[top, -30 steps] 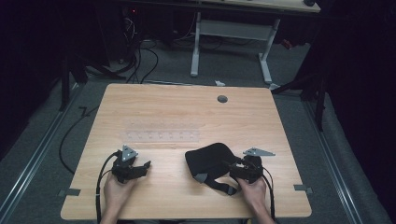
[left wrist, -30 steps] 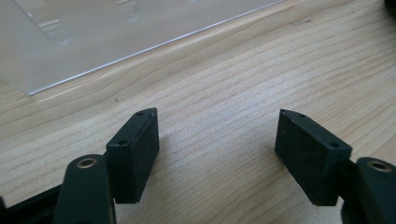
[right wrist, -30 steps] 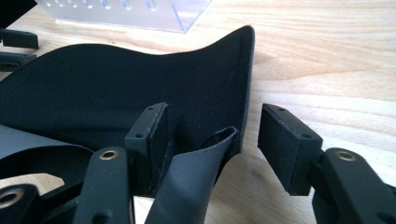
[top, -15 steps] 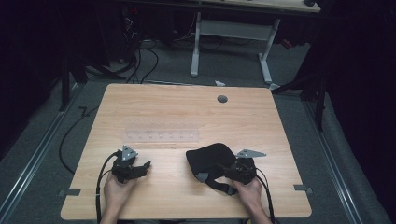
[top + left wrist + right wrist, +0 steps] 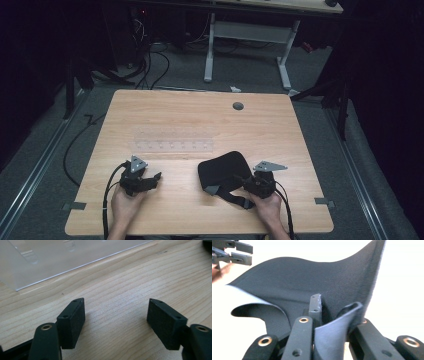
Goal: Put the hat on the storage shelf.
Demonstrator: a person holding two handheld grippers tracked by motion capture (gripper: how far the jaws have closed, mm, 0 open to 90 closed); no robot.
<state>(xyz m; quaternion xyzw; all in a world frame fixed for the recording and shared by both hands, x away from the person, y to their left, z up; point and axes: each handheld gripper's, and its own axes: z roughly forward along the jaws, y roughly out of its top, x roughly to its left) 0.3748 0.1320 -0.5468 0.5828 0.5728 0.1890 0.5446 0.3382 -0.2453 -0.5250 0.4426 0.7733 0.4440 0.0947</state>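
A black cloth (image 5: 222,167) with a grey underside lies on the wooden table (image 5: 200,120) at the front right. My right gripper (image 5: 241,182) is at the cloth's near right edge. In the right gripper view a raised fold of the cloth (image 5: 312,280) is pinched between the jaws of my right gripper (image 5: 334,315), which is shut on it. My left gripper (image 5: 156,176) rests at the front left, a hand's width from the cloth. In its own view my left gripper (image 5: 116,312) stands open just above bare wood with nothing between its pads (image 5: 72,322).
A clear plastic rack (image 5: 172,145) lies flat across the table's middle, just beyond both grippers; its corner (image 5: 37,262) shows ahead of the left jaws. A round cable hole (image 5: 238,106) sits near the far edge. Cables trail off the front edge.
My right gripper has shifted slightly left at the cloth's near edge, and the cloth's edge has bunched a little. The left gripper has stayed put.
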